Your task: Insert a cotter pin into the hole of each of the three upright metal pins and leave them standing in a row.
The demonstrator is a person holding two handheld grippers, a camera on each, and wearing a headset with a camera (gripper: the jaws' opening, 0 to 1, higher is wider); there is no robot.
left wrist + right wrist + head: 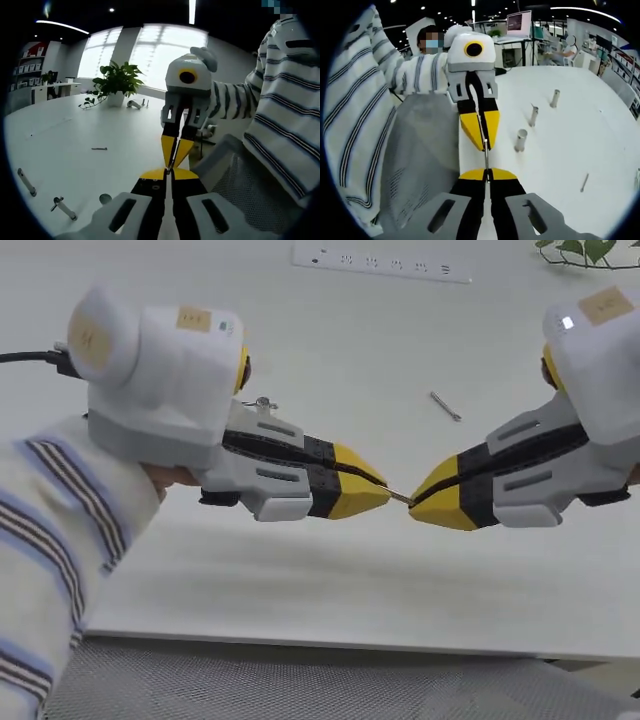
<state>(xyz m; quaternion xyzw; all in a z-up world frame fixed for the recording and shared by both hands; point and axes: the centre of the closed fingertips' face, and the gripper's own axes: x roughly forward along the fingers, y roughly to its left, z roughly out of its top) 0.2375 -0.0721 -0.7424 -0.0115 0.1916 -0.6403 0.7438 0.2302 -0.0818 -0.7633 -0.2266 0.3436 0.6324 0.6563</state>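
Observation:
My left gripper (383,491) and right gripper (416,502) meet tip to tip above the near part of the white table (330,570). A thin cotter pin (401,497) spans the small gap, and both pairs of jaws are shut on its ends. The right gripper view shows that pin (486,157) running from my right gripper (488,173) to the left gripper (484,145). Three upright metal pins stand in a row: near (521,140), middle (533,116), far (554,98). The middle one has a cotter pin at its top. A loose cotter pin (445,406) lies on the table.
A power strip (380,262) lies at the table's far edge, with plant leaves (585,250) at the far right. A potted plant (117,82) stands on the table. The person's striped sleeve (50,540) is at the near left, by the table's front edge.

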